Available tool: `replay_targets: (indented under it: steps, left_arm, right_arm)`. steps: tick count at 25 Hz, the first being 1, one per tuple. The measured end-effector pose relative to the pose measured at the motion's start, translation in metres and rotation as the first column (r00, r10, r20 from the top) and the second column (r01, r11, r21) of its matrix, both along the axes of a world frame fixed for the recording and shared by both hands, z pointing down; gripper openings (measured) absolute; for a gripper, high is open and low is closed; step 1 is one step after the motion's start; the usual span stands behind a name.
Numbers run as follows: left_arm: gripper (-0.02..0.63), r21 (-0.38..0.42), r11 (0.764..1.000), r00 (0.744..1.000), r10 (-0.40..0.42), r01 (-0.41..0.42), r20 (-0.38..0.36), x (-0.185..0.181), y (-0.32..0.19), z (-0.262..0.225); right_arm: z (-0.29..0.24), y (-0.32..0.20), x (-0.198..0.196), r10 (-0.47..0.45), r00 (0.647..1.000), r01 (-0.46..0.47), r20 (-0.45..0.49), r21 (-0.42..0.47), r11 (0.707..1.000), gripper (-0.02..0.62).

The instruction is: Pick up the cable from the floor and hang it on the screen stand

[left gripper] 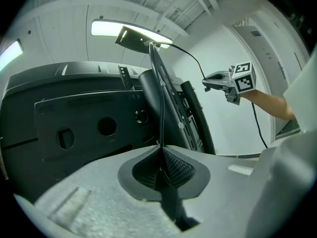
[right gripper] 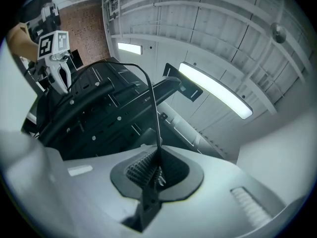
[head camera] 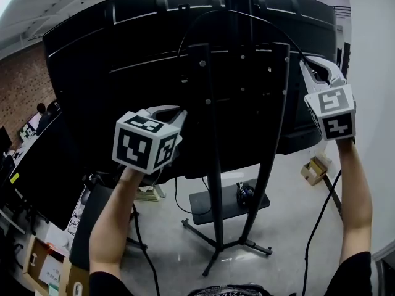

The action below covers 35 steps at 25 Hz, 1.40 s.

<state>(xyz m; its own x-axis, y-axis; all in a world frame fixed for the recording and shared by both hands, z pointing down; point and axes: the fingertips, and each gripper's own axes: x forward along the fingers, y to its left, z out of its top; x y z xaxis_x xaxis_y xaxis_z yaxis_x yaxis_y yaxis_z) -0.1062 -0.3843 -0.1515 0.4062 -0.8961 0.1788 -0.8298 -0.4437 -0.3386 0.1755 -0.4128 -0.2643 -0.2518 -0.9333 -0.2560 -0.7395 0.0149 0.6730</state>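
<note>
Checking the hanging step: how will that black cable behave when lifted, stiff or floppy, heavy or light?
Probably floppy: the cable bends in a loose arc between the left tongs and right tongs. Likely light: it is thin, and two pinches carry it. It might slide on the smooth stand.

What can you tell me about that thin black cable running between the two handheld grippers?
The cable is a thin, black, flexible-looking cord. One stretch is pinched in the shut jaws of the left gripper, another in those of the right gripper. Between them it rises and bows in a slack arch over the upper part of the dark screen stand. Whether it rests on the stand yet is unclear. Nothing else visibly touches it.
</note>
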Motion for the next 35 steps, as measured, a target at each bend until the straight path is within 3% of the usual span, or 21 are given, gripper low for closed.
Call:
replay_targets:
  steps: [7,20,25,29,31,35]
  left_arm:
    - [0.015,-0.11,0.985,0.99,-0.135,0.132,-0.027,-0.013,-0.021,-0.003]
    - [0.015,-0.265,0.912,0.943,-0.331,0.314,-0.021,-0.035,-0.038,0.008]
    - [0.015,-0.32,0.869,0.922,-0.384,0.376,0.041,-0.035,-0.039,0.011]
    - [0.017,-0.334,0.828,0.893,-0.421,0.451,0.161,-0.035,-0.041,0.022]
    - [0.017,-0.325,0.822,0.883,-0.419,0.468,0.212,-0.033,-0.043,0.025]
    - [0.018,-0.327,0.823,0.884,-0.412,0.465,0.22,-0.029,-0.043,0.028]
  right_arm:
    - [-0.012,-0.036,0.011,-0.028,0.994,0.028,-0.11,0.005,1.0,0.021]
    - [-0.015,-0.074,0.01,-0.1,0.981,0.101,-0.166,-0.003,0.995,0.021]
    - [-0.022,-0.085,0.011,-0.104,0.979,0.104,-0.174,-0.007,0.995,0.021]
    - [-0.019,-0.096,0.02,-0.1,0.978,0.097,-0.181,-0.027,0.995,0.021]
    - [-0.019,-0.099,0.023,-0.099,0.978,0.095,-0.182,-0.031,0.995,0.021]
    - [-0.024,-0.106,0.023,-0.111,0.976,0.106,-0.188,-0.041,0.994,0.022]
